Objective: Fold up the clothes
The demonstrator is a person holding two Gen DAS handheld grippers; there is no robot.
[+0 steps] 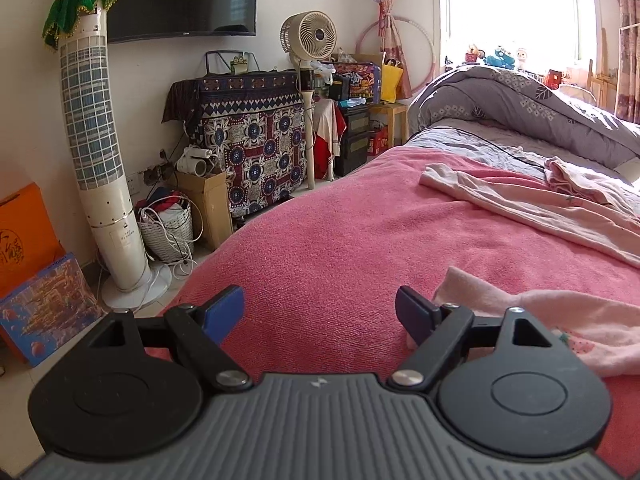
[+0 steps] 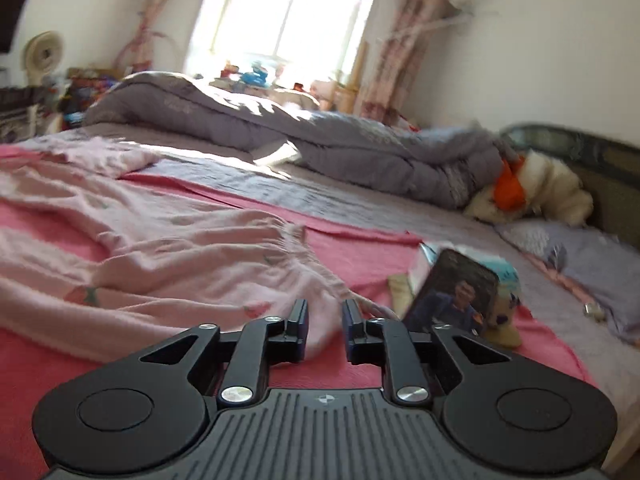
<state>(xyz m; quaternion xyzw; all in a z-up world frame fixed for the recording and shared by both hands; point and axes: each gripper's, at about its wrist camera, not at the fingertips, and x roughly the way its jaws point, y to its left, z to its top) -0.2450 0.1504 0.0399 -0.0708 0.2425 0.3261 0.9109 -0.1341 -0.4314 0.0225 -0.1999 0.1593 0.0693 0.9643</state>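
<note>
Looks like the grab stage: the pink garment [image 2: 168,248] is still rumpled on the bed [image 1: 320,240], left gripper [image 1: 320,314] wide open beside its edge, right gripper [image 2: 325,330] fingers slightly apart around a corner, so next is pinching.

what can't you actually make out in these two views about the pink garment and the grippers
- Pink garment: in the left wrist view the right edge cuts it off, so its full shape is unknown.
- Garment hem: in the right wrist view, motion blur hides whether the right gripper touches cloth.
- Left gripper: its right finger covers the cloth edge.
- Phone: partly hidden behind the right gripper's linkage.
</note>
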